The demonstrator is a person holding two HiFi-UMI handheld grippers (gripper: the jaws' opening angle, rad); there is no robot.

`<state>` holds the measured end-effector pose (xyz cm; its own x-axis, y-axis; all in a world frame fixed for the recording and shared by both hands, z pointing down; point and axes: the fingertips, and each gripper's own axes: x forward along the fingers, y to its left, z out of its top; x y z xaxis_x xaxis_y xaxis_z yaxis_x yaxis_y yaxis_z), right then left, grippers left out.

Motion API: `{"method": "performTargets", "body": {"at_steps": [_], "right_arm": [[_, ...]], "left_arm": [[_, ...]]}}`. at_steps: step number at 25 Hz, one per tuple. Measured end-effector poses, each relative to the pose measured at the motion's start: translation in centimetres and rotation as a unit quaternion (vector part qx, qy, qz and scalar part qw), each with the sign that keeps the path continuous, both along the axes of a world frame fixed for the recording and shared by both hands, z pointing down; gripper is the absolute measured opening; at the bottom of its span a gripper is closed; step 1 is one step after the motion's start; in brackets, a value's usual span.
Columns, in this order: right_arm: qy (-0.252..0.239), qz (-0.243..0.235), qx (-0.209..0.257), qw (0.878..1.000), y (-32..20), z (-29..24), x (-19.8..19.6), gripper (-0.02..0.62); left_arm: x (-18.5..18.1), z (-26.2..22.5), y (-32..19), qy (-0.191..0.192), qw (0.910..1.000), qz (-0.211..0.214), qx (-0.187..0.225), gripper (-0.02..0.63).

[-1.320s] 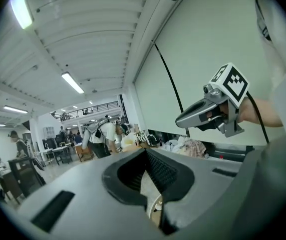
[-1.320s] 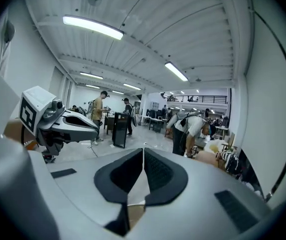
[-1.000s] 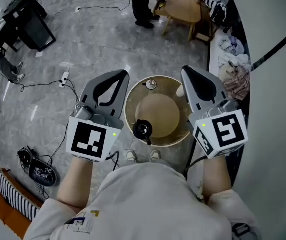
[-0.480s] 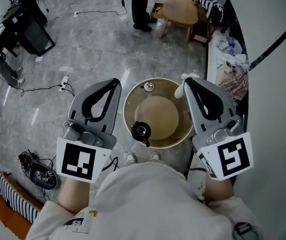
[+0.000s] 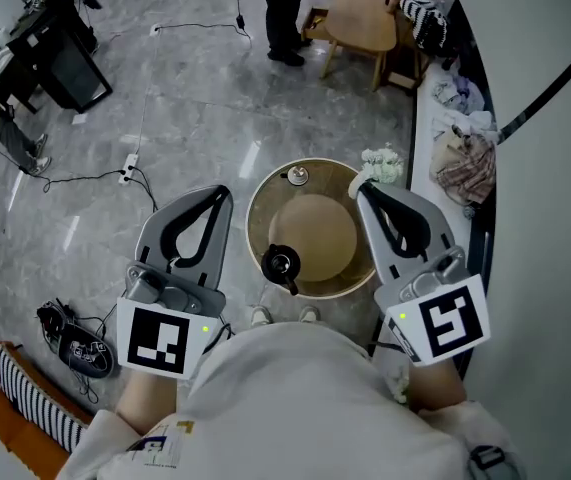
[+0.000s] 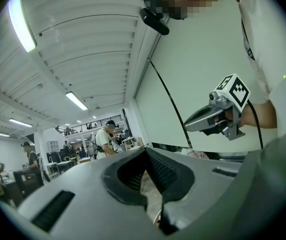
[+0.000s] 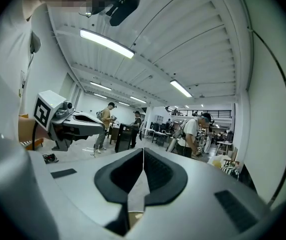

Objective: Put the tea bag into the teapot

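**Head view with both gripper views.** The left gripper (image 5: 221,192) and the right gripper (image 5: 363,192) are held up on either side of a small round table (image 5: 261,196). Each has its jaws pressed together at the tips with nothing between them; the gripper views show only the room beyond.

The black teapot (image 5: 283,264) stands at the near left edge of the tabletop. A small pale thing (image 5: 297,175) lies at the far edge, well apart from the pot. It is too small to name, though it may be the tea bag. Whether the pot is lidded, and what it holds, cannot be told.

The scene fits two stages: a bag lying on the table for the taking, or a bag already in the pot and both grippers clear. In either case, good practice is to keep the grippers away from the pot — it sits close to the rim and would likely tip off at a knock.

**Surface and room.** The tabletop is plain pale wood, with a white bundle (image 5: 382,163) just beyond its far right rim. Around it lies a grey polished floor (image 5: 185,118) — a power strip (image 5: 128,158) with its cable to the left, a wooden chair (image 5: 360,18) at the far right, and a person (image 5: 280,8) standing beside the chair.
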<state>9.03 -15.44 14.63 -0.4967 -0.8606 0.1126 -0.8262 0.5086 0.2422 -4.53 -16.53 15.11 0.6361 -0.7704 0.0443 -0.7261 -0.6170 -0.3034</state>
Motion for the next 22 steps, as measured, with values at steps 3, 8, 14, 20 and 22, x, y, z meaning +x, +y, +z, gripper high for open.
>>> {"method": "performTargets", "body": {"at_steps": [3, 8, 14, 20, 22], "right_arm": [[0.002, -0.002, -0.017, 1.0, 0.3, 1.0, -0.4, 0.011], [-0.002, 0.0, -0.029, 1.0, 0.2, 1.7, -0.3, 0.011], [0.011, 0.001, -0.009, 1.0, -0.1, 1.4, -0.4, 0.009], [0.01, 0.006, -0.008, 1.0, -0.4, 1.3, -0.4, 0.009], [0.012, 0.006, -0.009, 1.0, -0.4, 1.4, -0.5, 0.009]], "left_arm": [[-0.3, 0.5, 0.1, 0.0, 1.0, -0.004, -0.007, 0.008], [-0.1, 0.4, 0.3, 0.002, 1.0, -0.003, -0.005, 0.008], [0.0, 0.6, 0.1, -0.011, 0.9999, 0.0, -0.001, 0.008], [0.0, 0.6, 0.0, -0.016, 0.9998, 0.008, -0.001, 0.008], [0.1, 0.6, 0.0, -0.02, 0.9997, 0.012, 0.001, 0.008]]}}
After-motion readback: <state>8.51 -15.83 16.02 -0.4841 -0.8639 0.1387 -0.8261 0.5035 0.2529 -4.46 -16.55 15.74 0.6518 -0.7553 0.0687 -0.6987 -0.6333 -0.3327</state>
